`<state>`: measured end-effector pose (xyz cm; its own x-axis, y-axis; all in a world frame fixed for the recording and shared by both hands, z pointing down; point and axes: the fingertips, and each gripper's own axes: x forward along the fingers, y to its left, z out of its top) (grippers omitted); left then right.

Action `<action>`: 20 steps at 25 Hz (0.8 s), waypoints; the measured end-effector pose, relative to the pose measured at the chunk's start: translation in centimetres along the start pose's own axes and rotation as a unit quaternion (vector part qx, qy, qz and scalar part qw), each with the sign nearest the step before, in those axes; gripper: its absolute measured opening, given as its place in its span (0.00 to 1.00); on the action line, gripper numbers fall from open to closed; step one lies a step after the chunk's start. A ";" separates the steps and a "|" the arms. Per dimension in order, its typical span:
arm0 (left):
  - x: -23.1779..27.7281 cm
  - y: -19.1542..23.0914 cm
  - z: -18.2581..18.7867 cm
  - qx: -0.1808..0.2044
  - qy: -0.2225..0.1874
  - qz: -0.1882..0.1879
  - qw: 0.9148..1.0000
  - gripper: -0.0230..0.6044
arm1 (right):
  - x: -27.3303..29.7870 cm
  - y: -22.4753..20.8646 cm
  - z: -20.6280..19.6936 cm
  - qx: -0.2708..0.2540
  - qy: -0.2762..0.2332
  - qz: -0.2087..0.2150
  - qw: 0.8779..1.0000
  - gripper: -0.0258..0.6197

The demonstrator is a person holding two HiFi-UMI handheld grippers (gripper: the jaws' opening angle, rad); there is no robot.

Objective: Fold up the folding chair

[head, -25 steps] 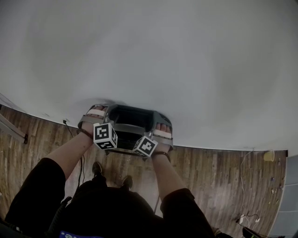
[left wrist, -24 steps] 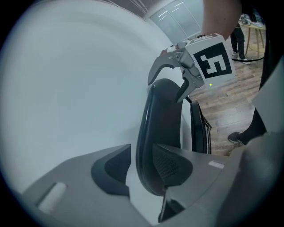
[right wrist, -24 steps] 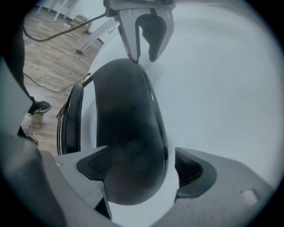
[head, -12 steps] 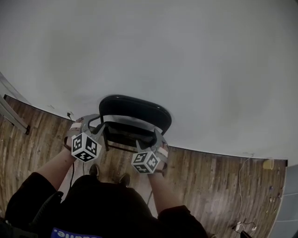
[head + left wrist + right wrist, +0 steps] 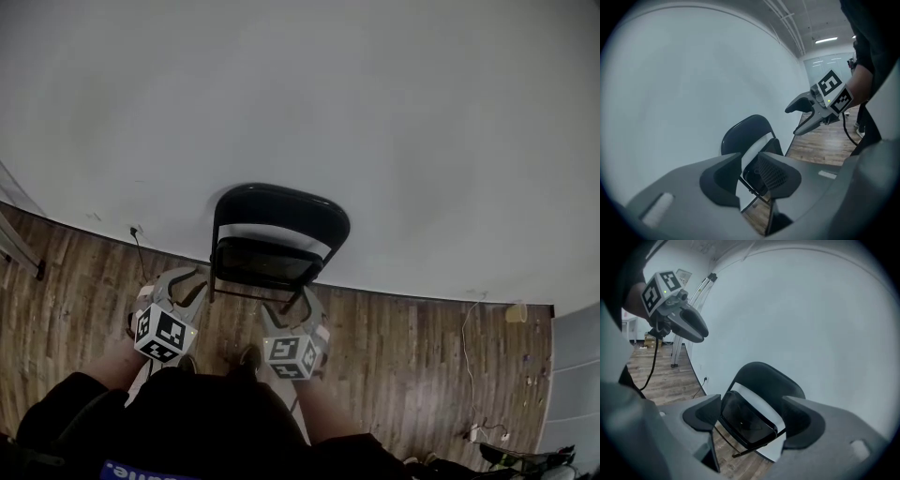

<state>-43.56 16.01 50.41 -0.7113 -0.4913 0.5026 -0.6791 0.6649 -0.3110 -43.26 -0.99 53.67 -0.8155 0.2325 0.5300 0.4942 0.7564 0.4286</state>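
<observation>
Black folding chair (image 5: 277, 244) leans folded against the wall (image 5: 394, 112), likely for support. Left gripper (image 5: 185, 284) and right gripper (image 5: 298, 307), jaws just narrowing, are released and empty, clear of it.

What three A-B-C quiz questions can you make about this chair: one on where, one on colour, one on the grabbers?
1. Where does the chair stand? A by the white wall; B on a table; C in a doorway.
2. What colour is it? A red; B black; C yellow.
3. What do the grippers do? A both clamp the chair; B one lifts it; C neither touches it.

Answers:
1 A: the chair stands on the wooden floor at the wall.
2 B: seat and back are black.
3 C: the left gripper and right gripper hang short of it; their jaws have just been closing, yet stand apart, empty.
</observation>
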 end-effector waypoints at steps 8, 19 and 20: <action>-5.6 -4.0 -0.7 0.003 -0.052 -0.078 0.996 0.18 | -5.7 6.2 2.8 0.036 -0.012 0.000 0.999 0.48; -12.0 -11.9 5.4 -0.073 -0.160 -0.166 0.970 0.04 | -15.1 9.9 6.6 0.133 -0.144 0.132 0.972 0.04; -12.4 -12.5 6.3 -0.076 -0.166 -0.173 0.968 0.04 | -15.8 9.7 6.5 0.126 -0.150 0.134 0.971 0.04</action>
<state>-27.44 10.22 42.97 -0.4828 -0.8360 0.2607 -0.8703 0.4911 -0.0366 -27.49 6.66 44.68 -0.7374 0.5814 0.3439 0.6426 0.7606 0.0919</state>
